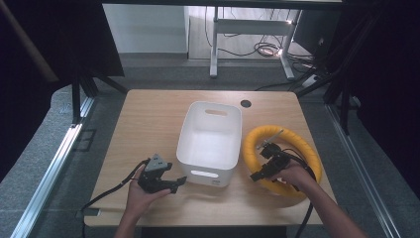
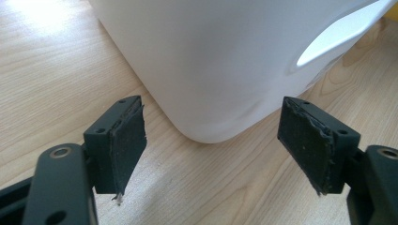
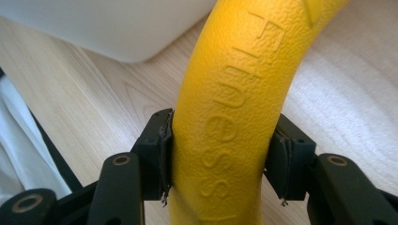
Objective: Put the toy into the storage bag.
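Note:
A yellow foam fitness ring (image 1: 297, 144) lies on the right part of the wooden table, its left side close to a white plastic bin (image 1: 210, 141). My right gripper (image 1: 261, 173) is shut on the ring's near left arc. In the right gripper view both pads press into the yellow ring (image 3: 234, 126), whose raised letters run along it. My left gripper (image 1: 177, 184) stands open at the bin's near left corner. In the left gripper view its jaws are wide apart with nothing between them, facing the bin's rounded corner (image 2: 211, 70).
The table (image 1: 148, 119) has free wood to the left of the bin and along the front edge. A round black grommet (image 1: 246, 103) sits at the back. Cables trail from both grippers over the front edge.

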Motion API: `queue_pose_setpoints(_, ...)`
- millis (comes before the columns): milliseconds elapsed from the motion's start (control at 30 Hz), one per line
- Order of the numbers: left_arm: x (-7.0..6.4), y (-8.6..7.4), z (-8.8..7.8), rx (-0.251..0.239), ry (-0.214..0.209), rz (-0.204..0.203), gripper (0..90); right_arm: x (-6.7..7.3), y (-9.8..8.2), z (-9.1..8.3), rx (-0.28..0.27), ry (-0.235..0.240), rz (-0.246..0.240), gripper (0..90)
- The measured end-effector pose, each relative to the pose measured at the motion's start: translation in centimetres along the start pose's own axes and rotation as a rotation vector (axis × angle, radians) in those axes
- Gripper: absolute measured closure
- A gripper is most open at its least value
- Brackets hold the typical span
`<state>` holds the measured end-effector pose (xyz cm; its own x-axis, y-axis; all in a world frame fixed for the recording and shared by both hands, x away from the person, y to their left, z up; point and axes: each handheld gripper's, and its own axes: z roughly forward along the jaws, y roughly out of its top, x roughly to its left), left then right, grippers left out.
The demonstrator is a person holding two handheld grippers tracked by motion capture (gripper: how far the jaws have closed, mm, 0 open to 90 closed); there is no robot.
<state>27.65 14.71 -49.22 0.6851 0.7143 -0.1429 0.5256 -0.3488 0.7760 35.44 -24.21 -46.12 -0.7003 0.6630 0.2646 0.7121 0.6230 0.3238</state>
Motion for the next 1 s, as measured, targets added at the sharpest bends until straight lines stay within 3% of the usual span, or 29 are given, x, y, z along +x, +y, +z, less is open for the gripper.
queue_pose_setpoints(200,0.0,0.0,-0.1,-0.003,0.001,-0.002,23.8,-0.5,-0.1,-1.6,-0.078,0.034,0.03,48.5)
queue_pose_setpoints(533,0.0,0.0,-0.1,-0.007,0.005,-0.001,23.9,-1.0,-0.4,-2.7,-0.166,0.048,0.054,48.5)
queue_pose_setpoints(1000,0.0,0.0,-0.1,-0.005,0.005,-0.003,23.9,-1.9,-1.1,-5.3,-0.336,0.082,0.086,48.5)
